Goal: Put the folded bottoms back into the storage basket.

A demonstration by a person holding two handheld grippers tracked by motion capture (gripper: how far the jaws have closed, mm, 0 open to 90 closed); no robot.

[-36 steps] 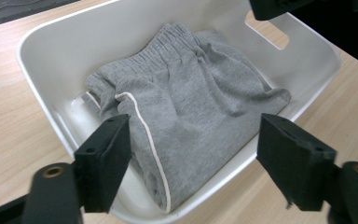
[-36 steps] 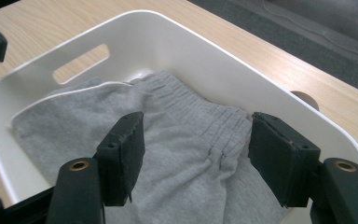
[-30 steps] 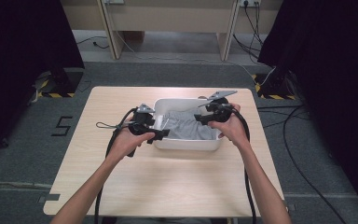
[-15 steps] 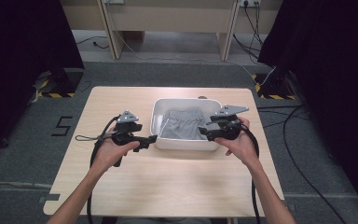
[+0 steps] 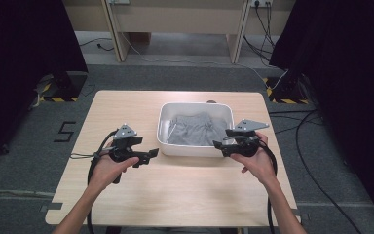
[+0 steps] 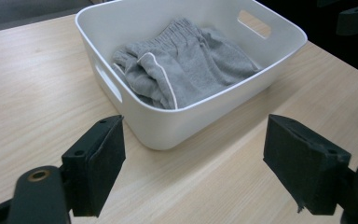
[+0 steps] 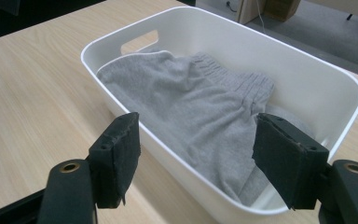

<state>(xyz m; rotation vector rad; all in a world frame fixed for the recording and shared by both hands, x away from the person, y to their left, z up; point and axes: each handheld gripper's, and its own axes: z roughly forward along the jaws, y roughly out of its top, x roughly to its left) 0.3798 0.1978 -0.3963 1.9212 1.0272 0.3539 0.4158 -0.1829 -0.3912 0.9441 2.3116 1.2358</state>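
A white plastic tub [image 5: 163, 146] [image 6: 168, 126] [image 7: 223, 32] stands at the middle of the wooden table, with a crumpled grey garment [image 5: 195, 130] [image 6: 186, 70] [image 7: 191, 112] lying inside it. My left gripper [image 5: 152, 155] [image 6: 196, 172] hovers open over the table just left of the tub's near corner, nothing between its jaws. My right gripper [image 5: 220, 145] [image 7: 198, 161] hangs open at the tub's near right corner, empty, its jaws facing the rim and the garment.
The table top [image 5: 185, 195] runs light and bare in front of the tub. Black cables [image 5: 95, 163] trail from each gripper toward the near edge. Dark curtains and a wooden frame [image 5: 175, 19] stand beyond the table's far side.
Both grippers have pulled back out of the tub toward the near side, the left one moving left. The garment has been let go and lies in the tub.
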